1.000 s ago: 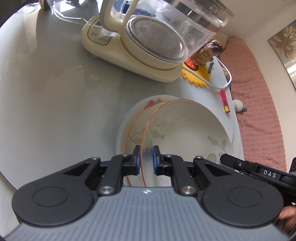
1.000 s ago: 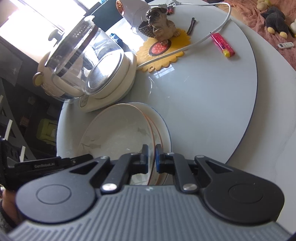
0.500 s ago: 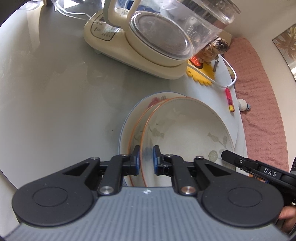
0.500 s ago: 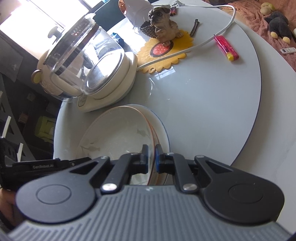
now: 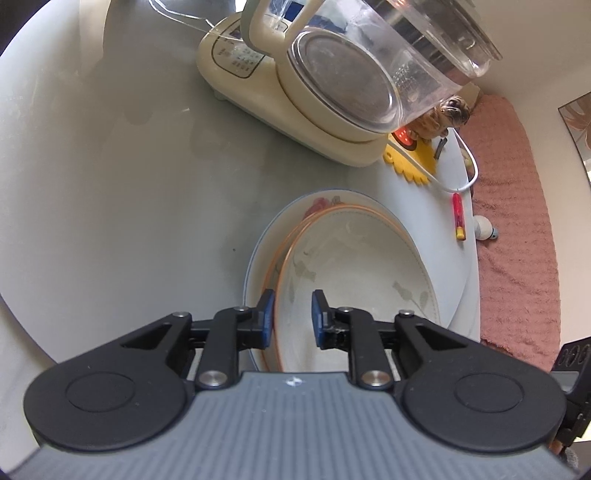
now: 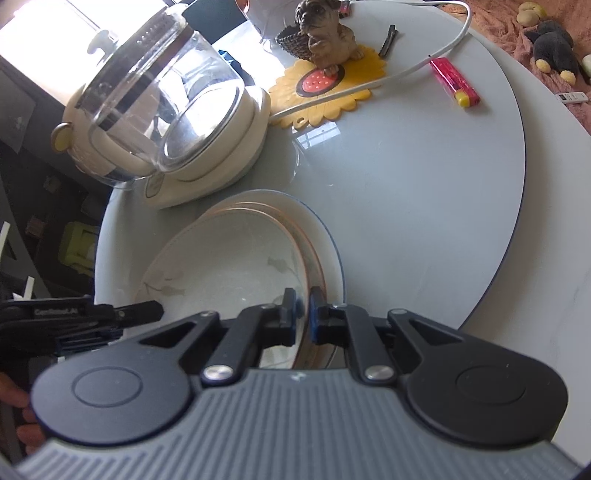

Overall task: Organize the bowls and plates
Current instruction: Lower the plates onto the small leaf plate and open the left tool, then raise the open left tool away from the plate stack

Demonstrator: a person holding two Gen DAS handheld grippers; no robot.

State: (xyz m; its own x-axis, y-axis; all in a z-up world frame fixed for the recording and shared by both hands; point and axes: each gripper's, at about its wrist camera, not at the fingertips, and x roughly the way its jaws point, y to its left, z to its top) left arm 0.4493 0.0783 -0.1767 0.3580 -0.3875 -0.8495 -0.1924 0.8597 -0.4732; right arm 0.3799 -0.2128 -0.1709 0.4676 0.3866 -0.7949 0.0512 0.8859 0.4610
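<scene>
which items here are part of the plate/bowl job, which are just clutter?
Job:
- orange-rimmed bowl, top of stack
- blue-rimmed plate, bottom
- left gripper, jaws opening off the bowl's rim
- right gripper, clamped on the rim

Clutter:
- glass kettle
- dog figurine
- sunflower mat
- lighter
- white cable

Table point(image 6: 424, 206) was glossy glass, reflecting window light. Bowl point(image 5: 354, 280) and plates point(image 5: 258, 273) looked glazed ceramic, smooth, orange-rimmed. Kettle jug point(image 6: 162, 92) was clear glass; base point(image 5: 258, 92) glossy cream plastic. Mat point(image 6: 332, 92) looked matt yellow rubber. Lighter point(image 6: 454, 81) was shiny red plastic. Blanket point(image 5: 517, 221) was pink, nubby cloth. Gripper point(image 5: 290, 317) bodies were matt black plastic, pads blue, screws metal.
</scene>
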